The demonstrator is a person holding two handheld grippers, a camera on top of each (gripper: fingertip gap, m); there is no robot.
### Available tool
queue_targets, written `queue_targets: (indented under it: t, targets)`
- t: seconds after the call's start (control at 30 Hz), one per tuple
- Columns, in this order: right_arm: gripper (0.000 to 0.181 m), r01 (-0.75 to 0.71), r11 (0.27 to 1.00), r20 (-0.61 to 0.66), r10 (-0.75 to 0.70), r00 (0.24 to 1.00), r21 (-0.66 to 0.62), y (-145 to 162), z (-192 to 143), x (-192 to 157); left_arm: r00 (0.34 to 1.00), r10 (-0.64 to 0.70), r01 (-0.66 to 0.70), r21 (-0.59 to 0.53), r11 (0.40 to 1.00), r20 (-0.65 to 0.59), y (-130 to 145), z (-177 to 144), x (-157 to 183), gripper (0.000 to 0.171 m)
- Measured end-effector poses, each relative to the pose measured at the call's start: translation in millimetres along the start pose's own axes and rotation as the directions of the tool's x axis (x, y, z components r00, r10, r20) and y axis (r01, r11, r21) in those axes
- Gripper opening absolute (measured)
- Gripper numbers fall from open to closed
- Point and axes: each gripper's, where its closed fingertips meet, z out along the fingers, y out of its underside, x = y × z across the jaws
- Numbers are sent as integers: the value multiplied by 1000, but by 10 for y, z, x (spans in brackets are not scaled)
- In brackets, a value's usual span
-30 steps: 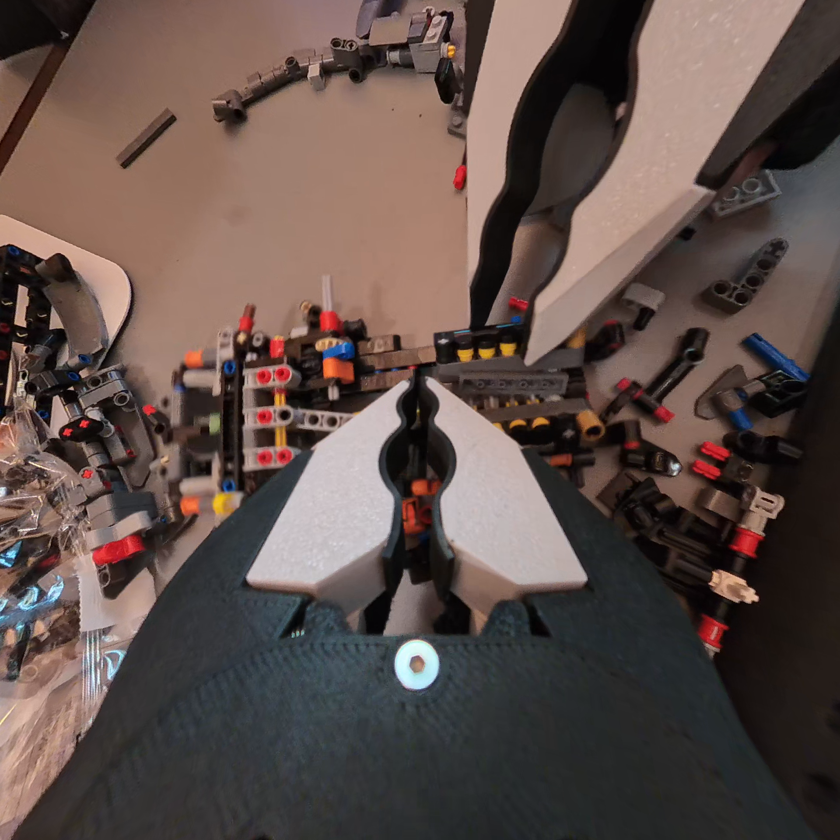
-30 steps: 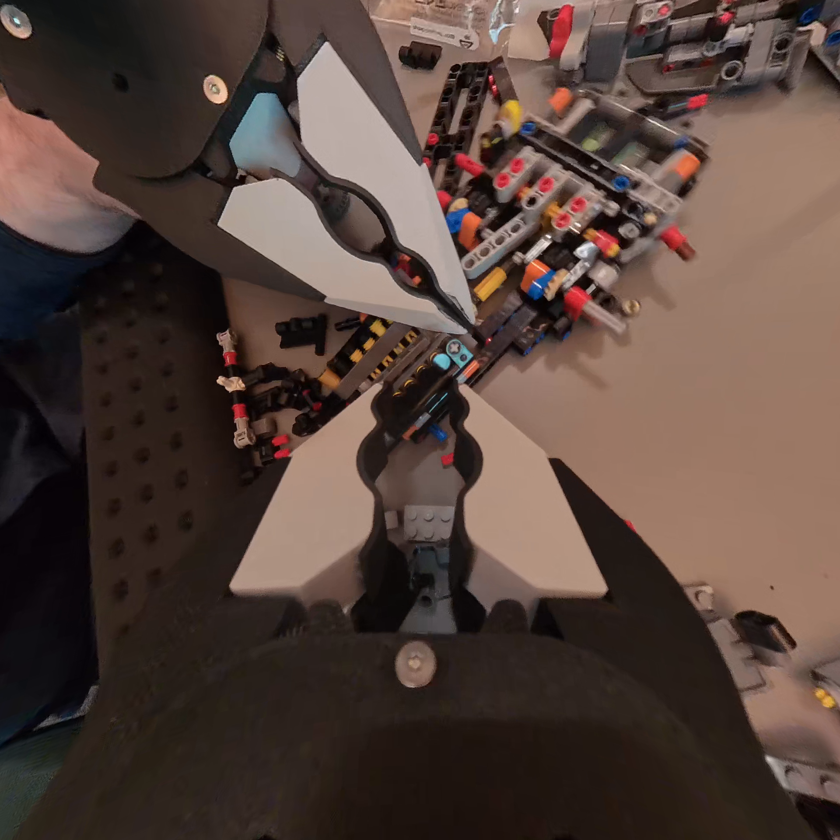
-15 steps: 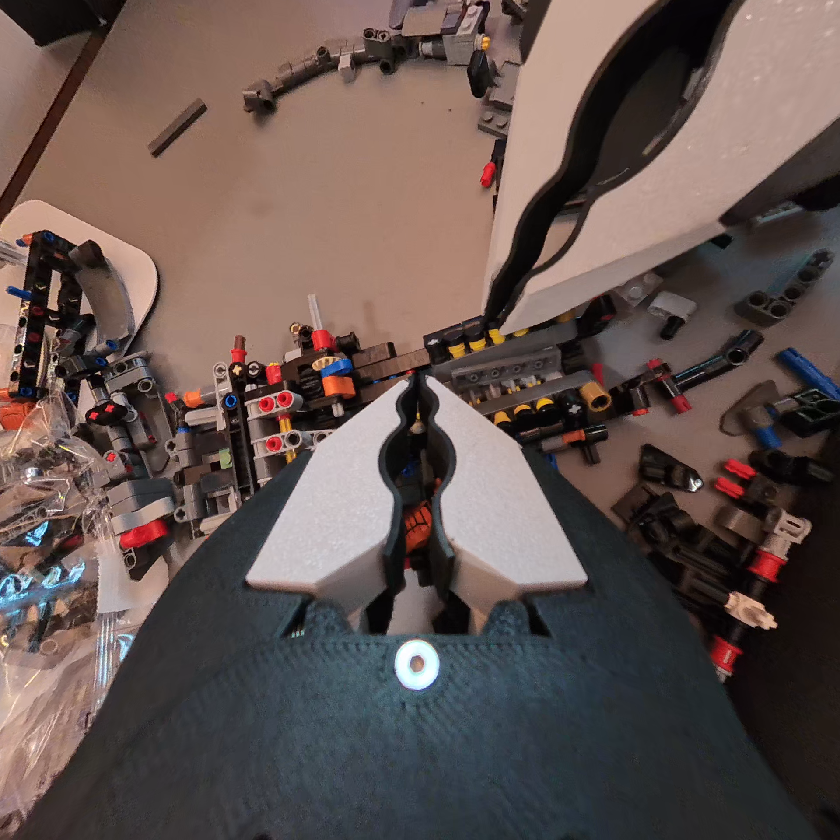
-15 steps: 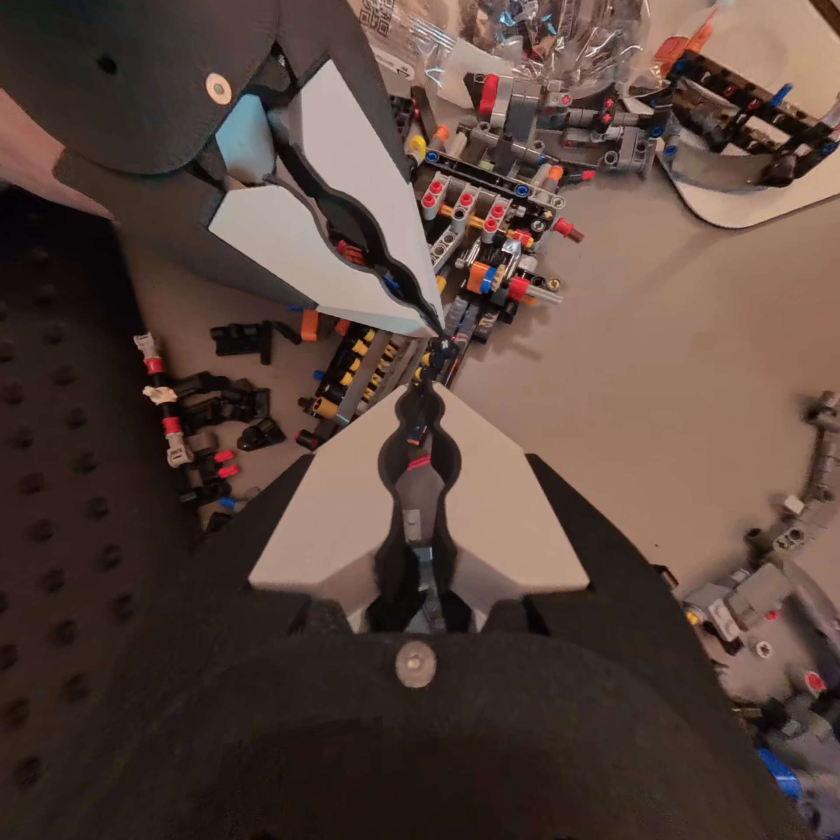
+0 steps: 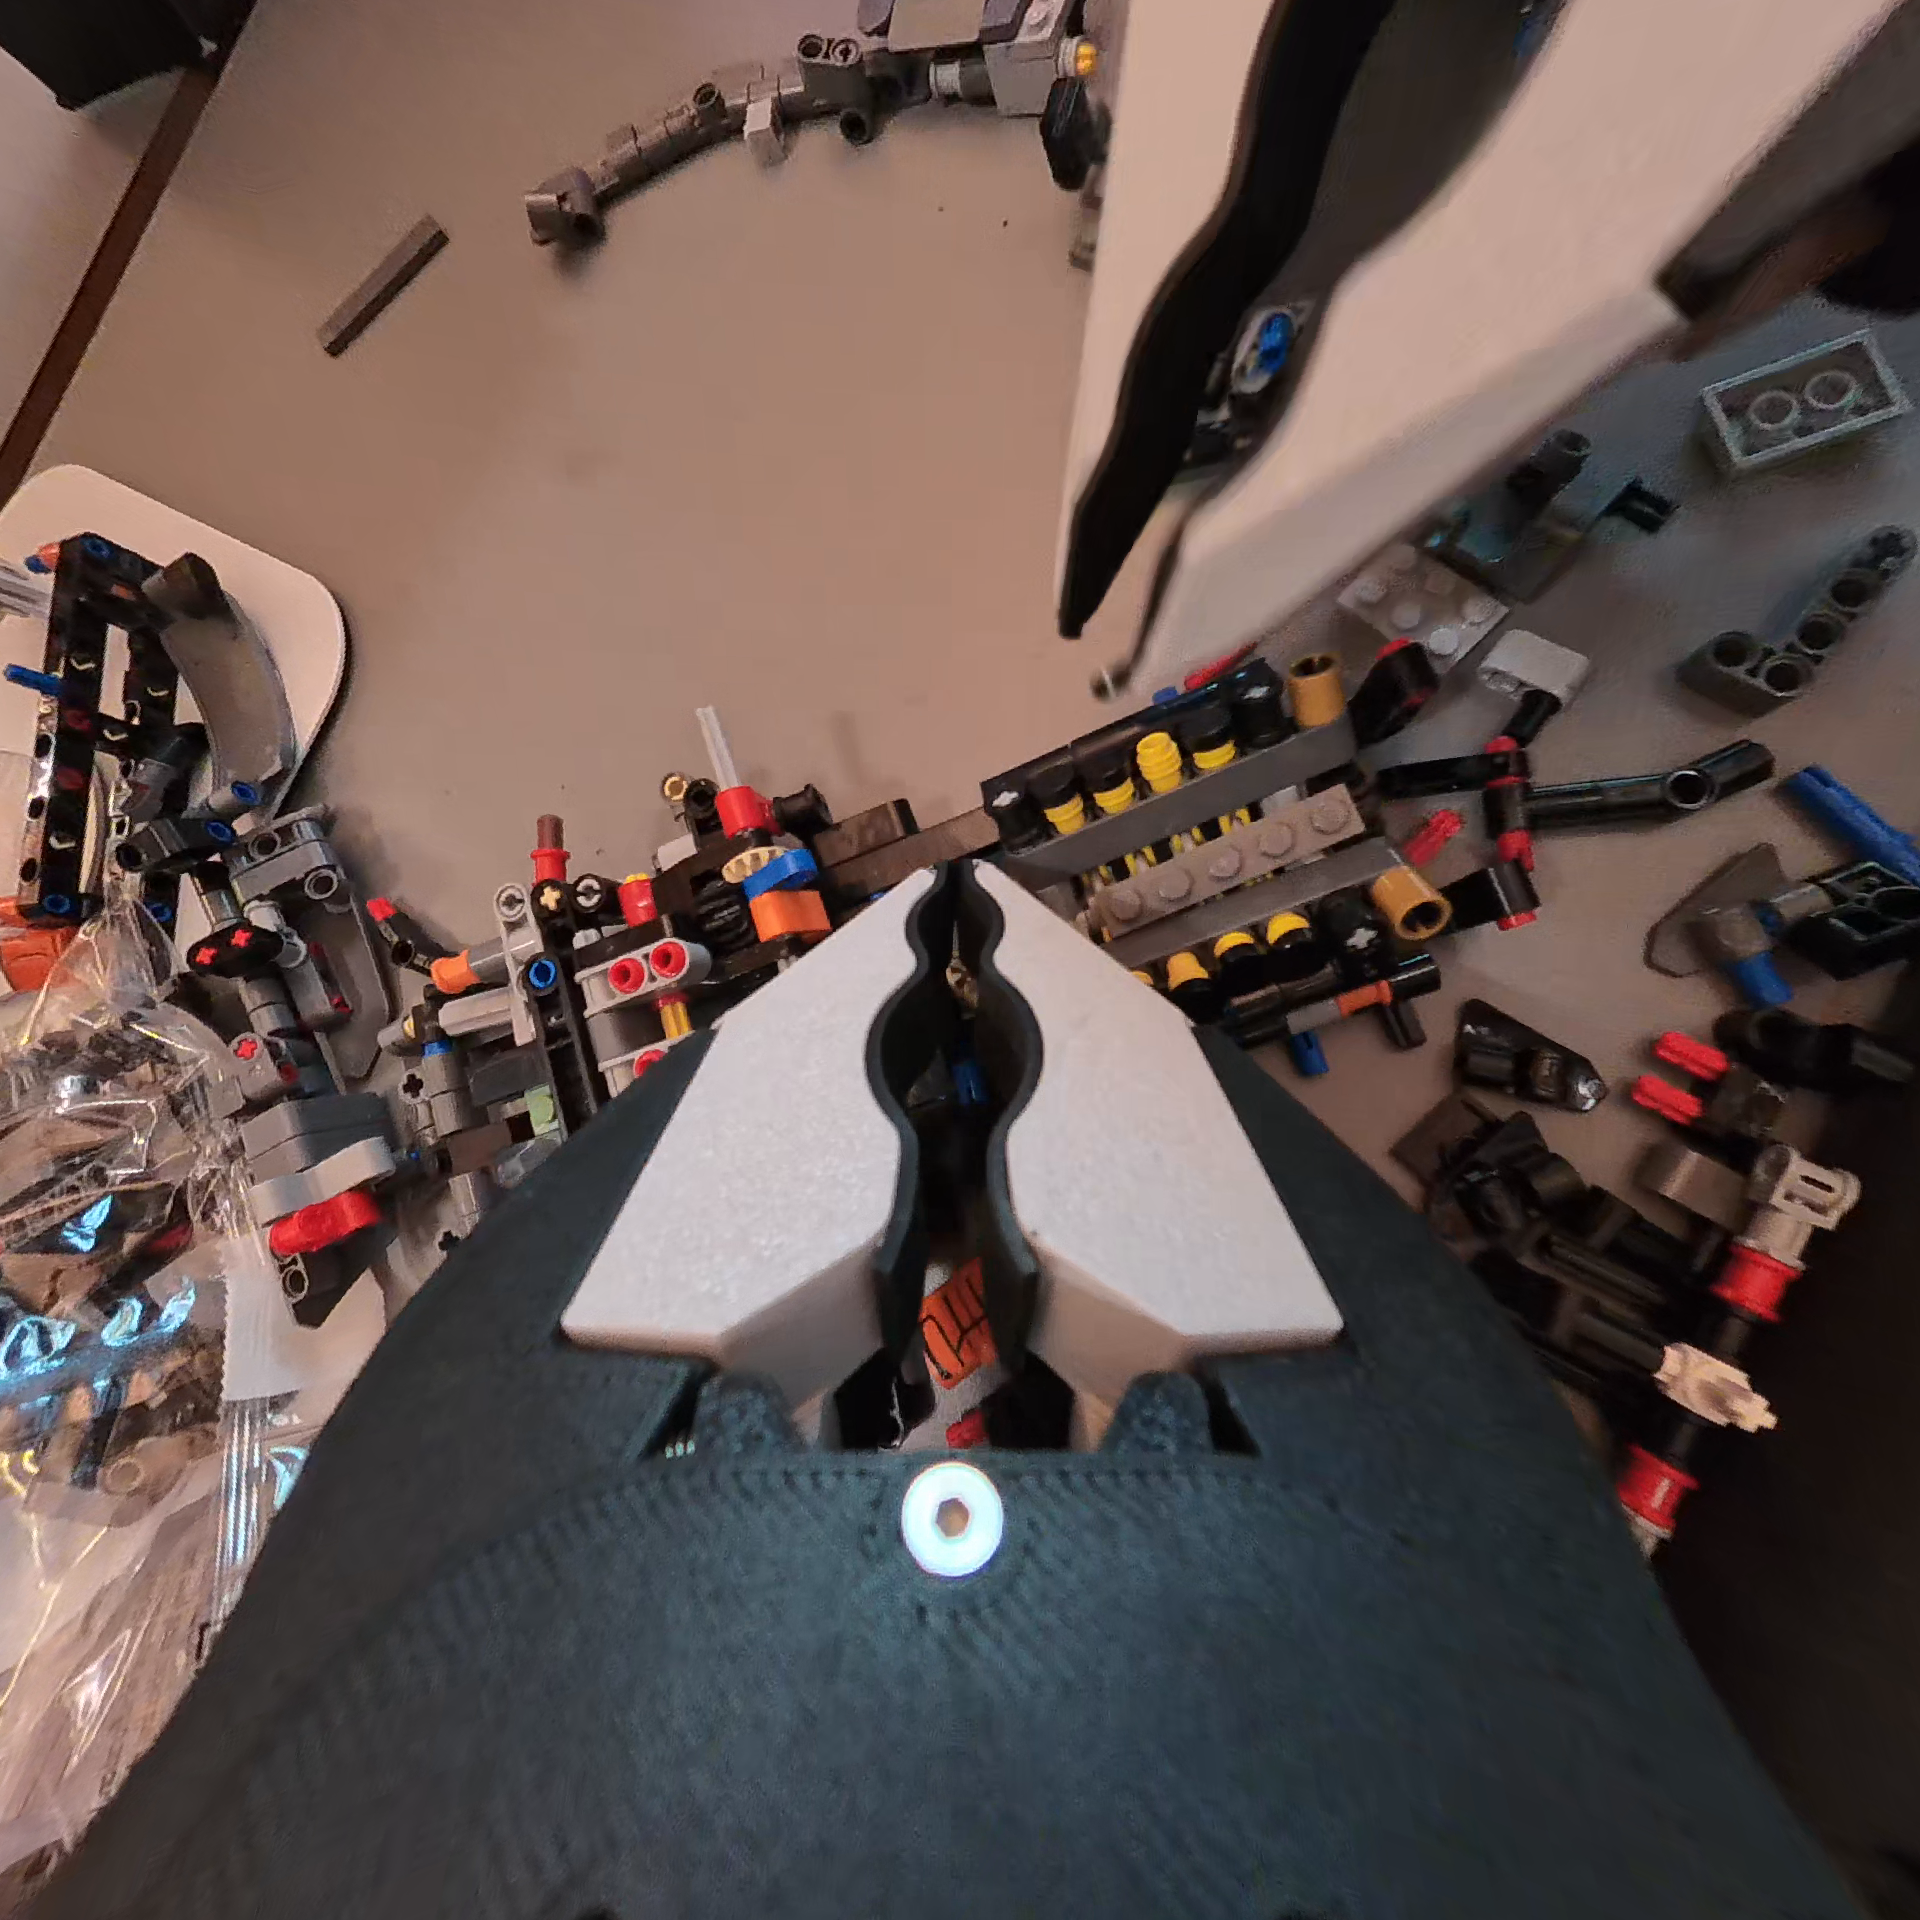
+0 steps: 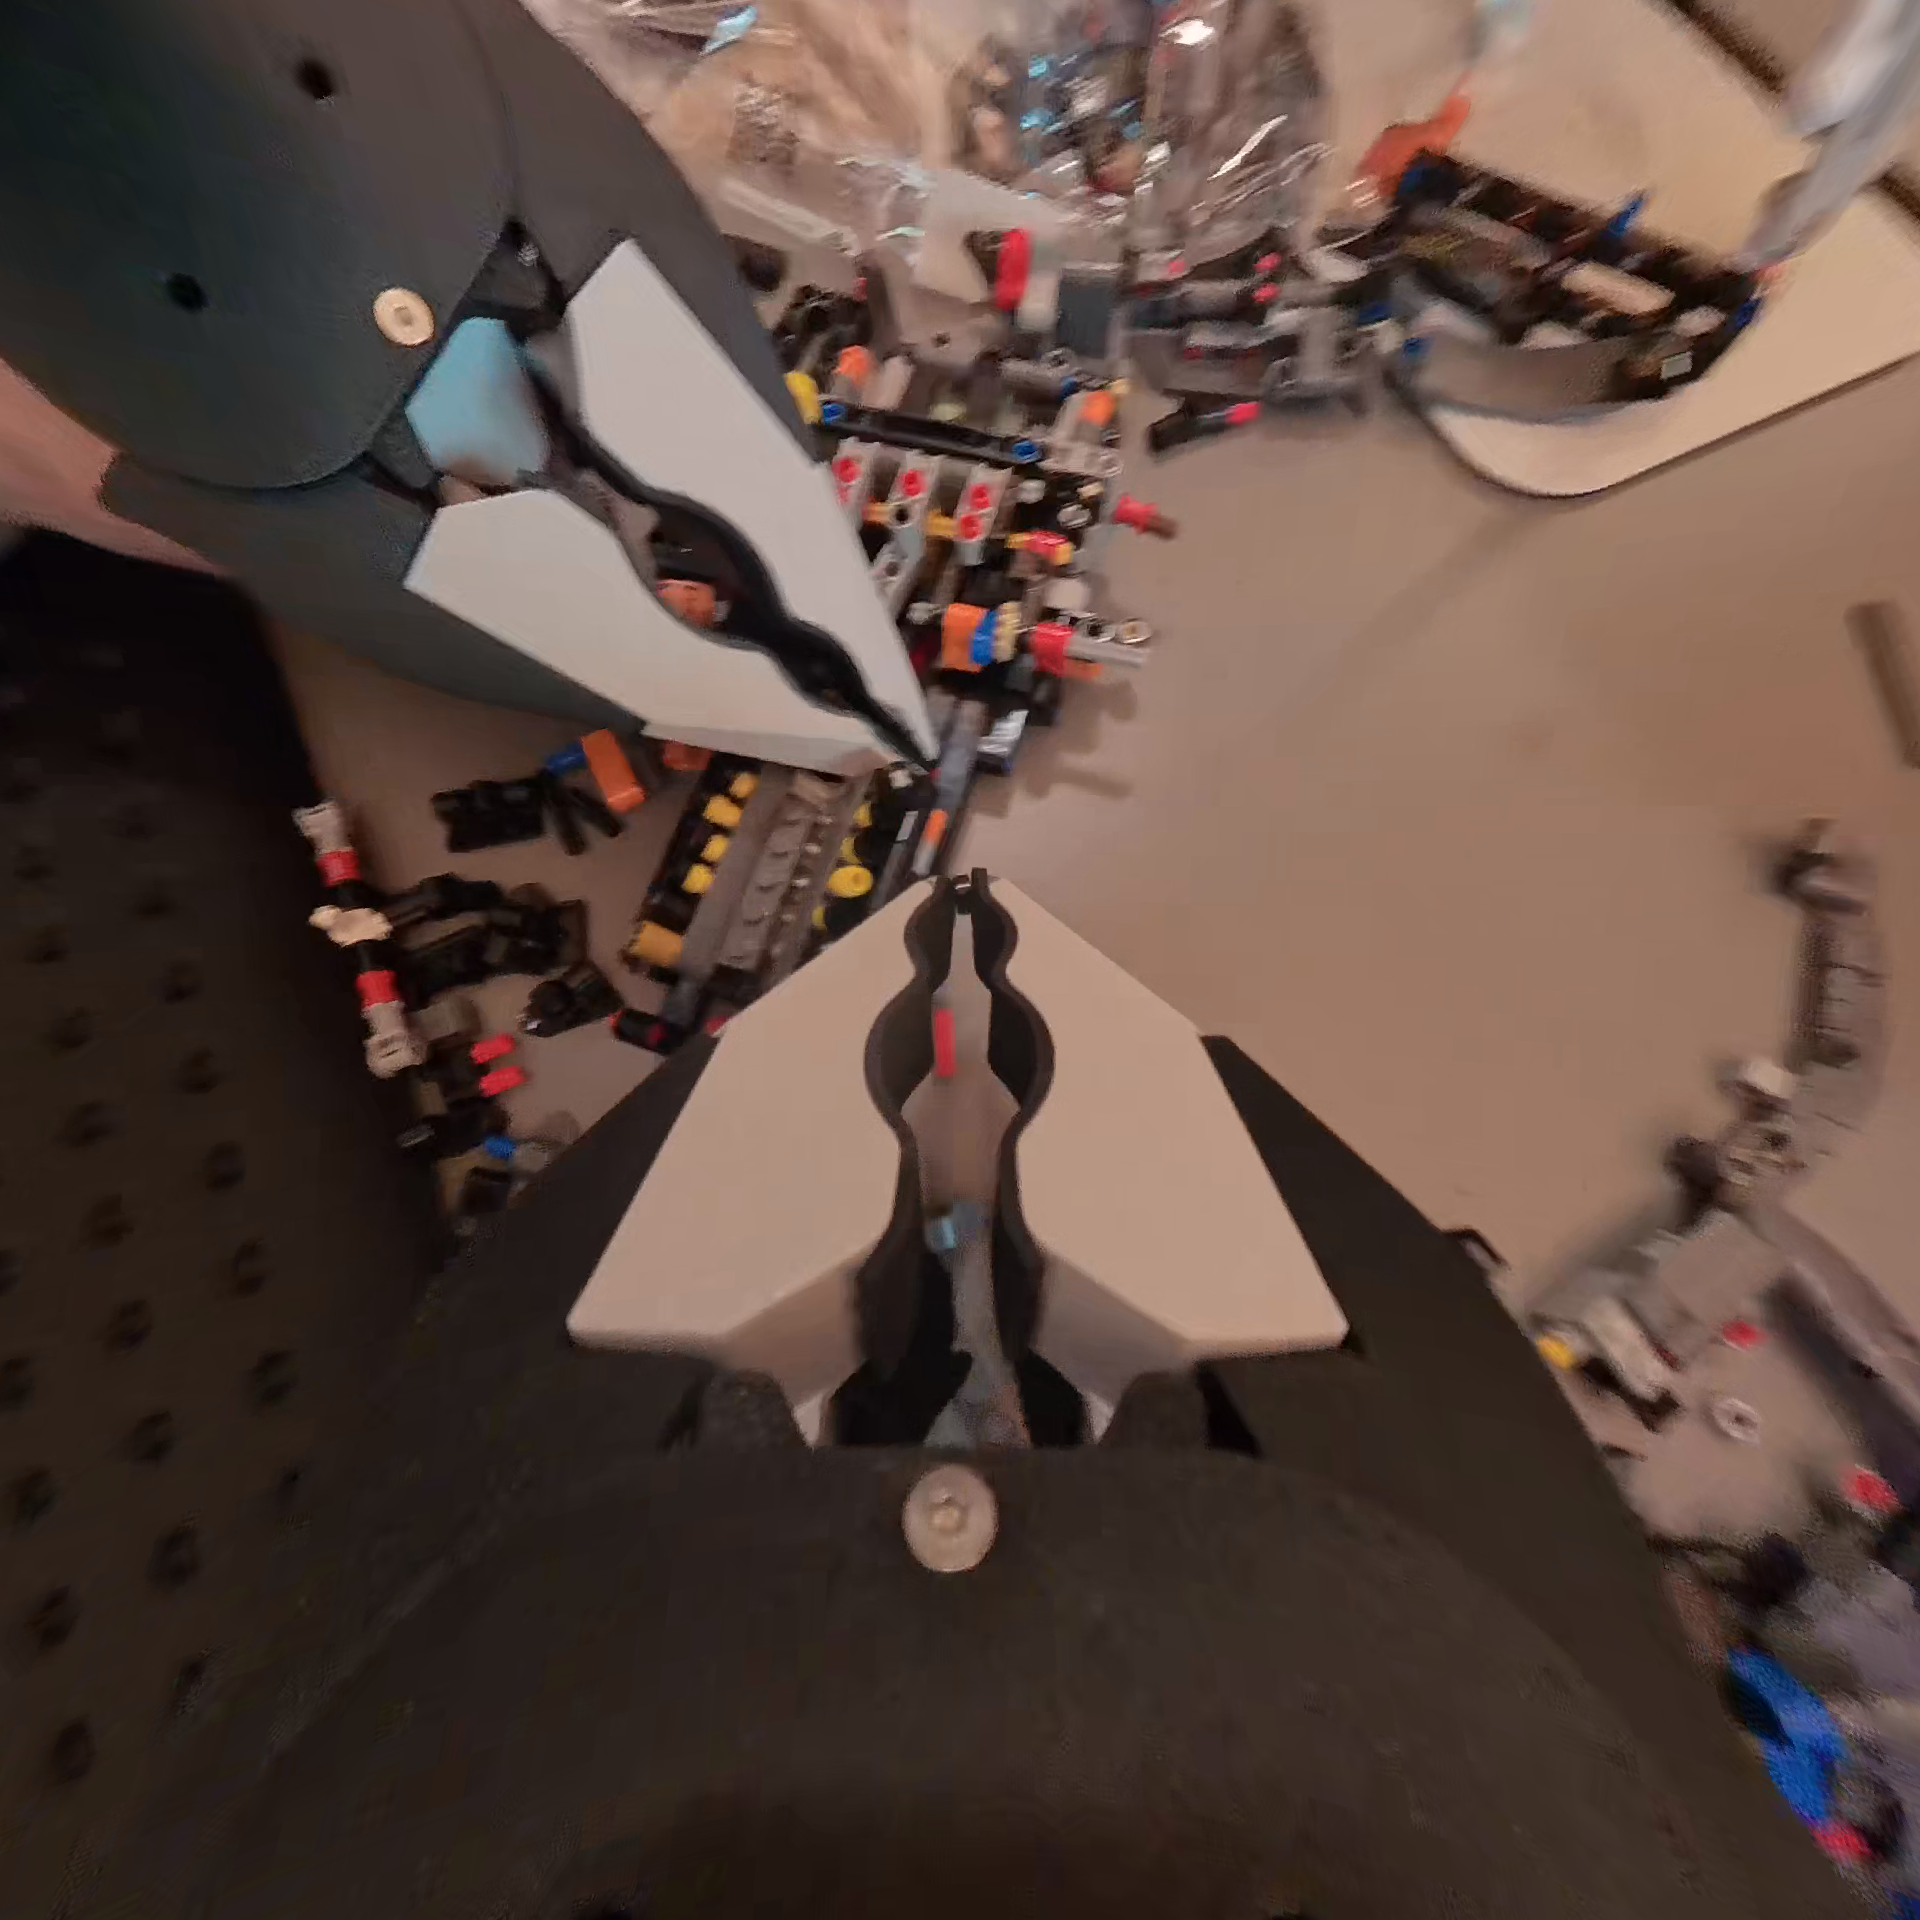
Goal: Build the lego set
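The long lego assembly (image 5: 727, 904) lies across the table, with a grey section carrying yellow bushings (image 5: 1226, 862) at its right end. My left gripper (image 5: 956, 871) is shut, its tips pinching the assembly's black beam (image 5: 883, 831) at mid length. It also shows in the right wrist view (image 6: 923, 753), tips on that beam. My right gripper (image 6: 961, 883) is shut and held above the table just beyond the bushing section (image 6: 769, 862). A small thin part sticks out of its tips; its kind is unclear. In the left wrist view the right gripper (image 5: 1101, 623) hangs blurred above the assembly's right end.
Loose black, red and blue parts (image 5: 1558, 1247) lie at the right, with a grey brick (image 5: 1797, 405). Clear plastic bags (image 5: 94, 1195) and a white mat (image 5: 312, 644) with a black frame are at the left. A grey chain of parts (image 5: 727, 114) and a grey bar (image 5: 382, 283) lie farther off. Spacing between my two grippers at the tips: around 5 cm. The grey bar (image 5: 382, 283) is about equally far from each gripper, around 25 cm.
My right gripper closed from open at the assembly's right end, then lifted and pulled back from it. My left gripper kept its hold on the beam.
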Motion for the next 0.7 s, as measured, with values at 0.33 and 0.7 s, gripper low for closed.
queue_targets:
  t: [0.33, 0.7]
  targets:
    - [16, 18, 1000, 47, -17, 999, -9, -54, 120, -131, 1000, -11, 11, 0, 1000, -11, -4, 2, 8, 0]
    - [0, -23, 1000, 18, 23, 1000, 1, -51, 112, -75, 1000, -10, 10, 1, 1000, -14, -6, 5, 10, 0]
